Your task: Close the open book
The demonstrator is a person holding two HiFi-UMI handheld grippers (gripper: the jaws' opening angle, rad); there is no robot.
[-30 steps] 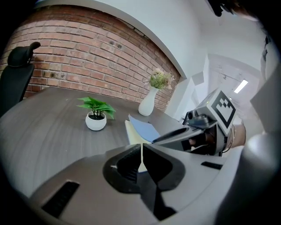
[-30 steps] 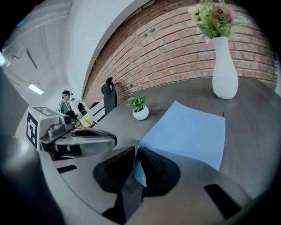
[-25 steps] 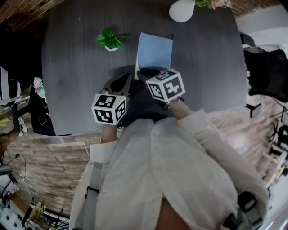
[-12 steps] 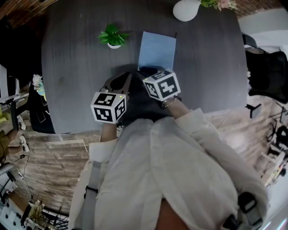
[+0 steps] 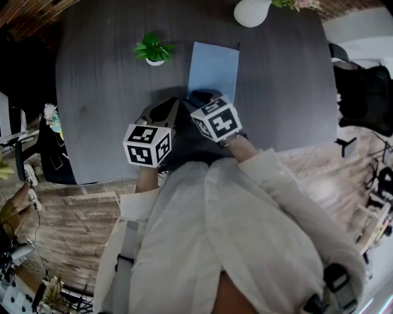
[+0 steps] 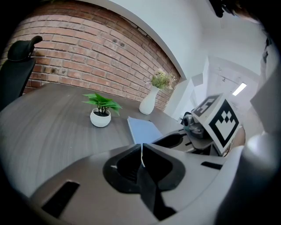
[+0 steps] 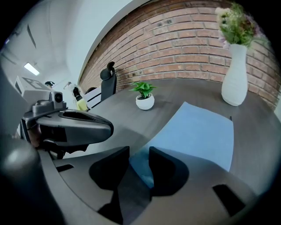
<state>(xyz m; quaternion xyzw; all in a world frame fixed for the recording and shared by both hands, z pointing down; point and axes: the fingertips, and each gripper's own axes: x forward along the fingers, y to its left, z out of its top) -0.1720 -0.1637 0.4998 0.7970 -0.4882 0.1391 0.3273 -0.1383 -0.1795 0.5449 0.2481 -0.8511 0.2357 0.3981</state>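
The book [image 5: 213, 68] lies closed and flat on the dark grey table [image 5: 98, 80], its light blue cover up. My right gripper [image 5: 201, 98] stands at the book's near edge. In the right gripper view its jaws [image 7: 139, 154] have just been opening and stand apart, with the book's [image 7: 202, 132] near corner showing in the gap, not pressed. My left gripper [image 5: 175, 104] hovers just left of the book, shut with nothing in it [image 6: 141, 147]. The left gripper view shows the book [image 6: 144, 130] beyond the jaws.
A small potted plant [image 5: 151, 52] stands left of the book. A white vase [image 5: 250, 12] with flowers stands at the table's far edge. Black office chairs sit at the right [image 5: 362, 92] and beyond the far side [image 7: 107, 81]. The table's near edge runs under my hands.
The right gripper's marker cube has rolled a little and shifted slightly left. The book and the left gripper have stayed where they were.
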